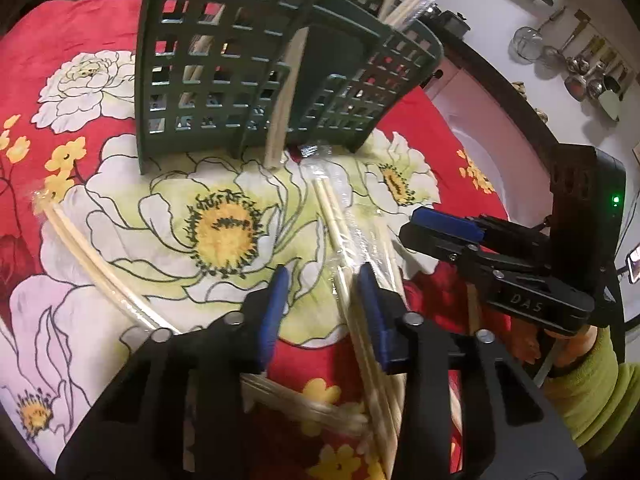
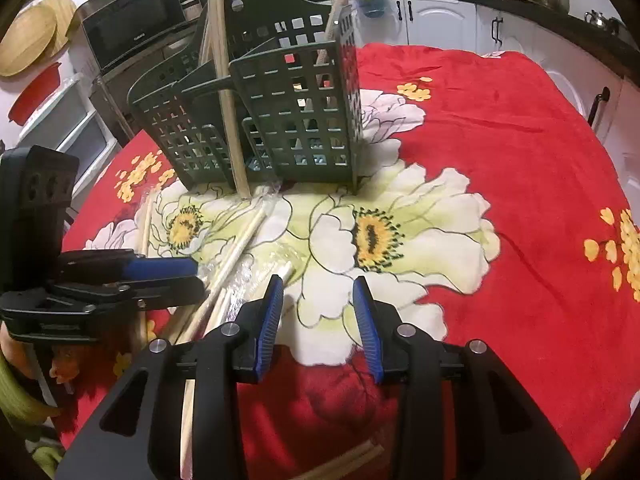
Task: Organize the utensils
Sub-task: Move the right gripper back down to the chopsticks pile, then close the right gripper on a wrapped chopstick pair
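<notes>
A dark green slotted utensil holder [image 1: 256, 64] stands on the flowered cloth and holds several wrapped chopsticks; it also shows in the right wrist view [image 2: 296, 120]. My left gripper [image 1: 322, 280] is open, low over a wrapped chopstick pair [image 1: 340, 236] that runs between its blue fingers. More chopsticks [image 1: 96, 268] lie at the left and under the gripper. My right gripper [image 2: 318, 288] is open and empty over the cloth, with chopsticks [image 2: 236, 256] lying to its left. Each gripper shows in the other's view, the right one [image 1: 444, 224] and the left one [image 2: 164, 268].
The red flowered cloth [image 2: 500, 168] covers the table. A kitchen counter with pots and cabinets [image 2: 440, 12] runs behind, and a microwave [image 2: 132, 28] stands at the back left. The table edge [image 1: 500, 120] curves close at the right of the holder.
</notes>
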Tool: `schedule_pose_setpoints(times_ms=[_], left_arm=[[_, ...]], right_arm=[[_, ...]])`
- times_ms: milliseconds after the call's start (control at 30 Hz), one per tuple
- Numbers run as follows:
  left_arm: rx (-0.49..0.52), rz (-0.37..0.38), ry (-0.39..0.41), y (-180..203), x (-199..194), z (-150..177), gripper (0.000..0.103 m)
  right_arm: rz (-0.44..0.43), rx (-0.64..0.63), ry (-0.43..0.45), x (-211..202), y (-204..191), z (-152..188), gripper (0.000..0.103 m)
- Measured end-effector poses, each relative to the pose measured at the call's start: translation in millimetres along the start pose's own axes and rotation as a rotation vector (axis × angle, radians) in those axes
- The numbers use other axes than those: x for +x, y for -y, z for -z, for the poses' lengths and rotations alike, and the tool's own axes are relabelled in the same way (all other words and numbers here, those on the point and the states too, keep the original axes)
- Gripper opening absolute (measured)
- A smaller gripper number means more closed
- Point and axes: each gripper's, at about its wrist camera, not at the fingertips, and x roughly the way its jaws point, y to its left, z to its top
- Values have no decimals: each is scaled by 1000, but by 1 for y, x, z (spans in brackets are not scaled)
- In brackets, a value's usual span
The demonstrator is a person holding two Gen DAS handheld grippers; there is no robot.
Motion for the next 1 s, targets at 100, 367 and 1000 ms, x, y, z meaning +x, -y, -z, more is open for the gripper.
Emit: schedule_pose_setpoints(times_ms=[100,367,1000], left_arm=[[-11,2,-10,-5,1,-2,16],[-42,22,-42,-14,2,-8,12],[-93,56,-63,-27,7,-24,7]], right_arm=[[-12,-3,-10,5,-4,-6,35],[-37,13,-50,19,-10,-17,35],[12,60,27,1,7,-20,13]])
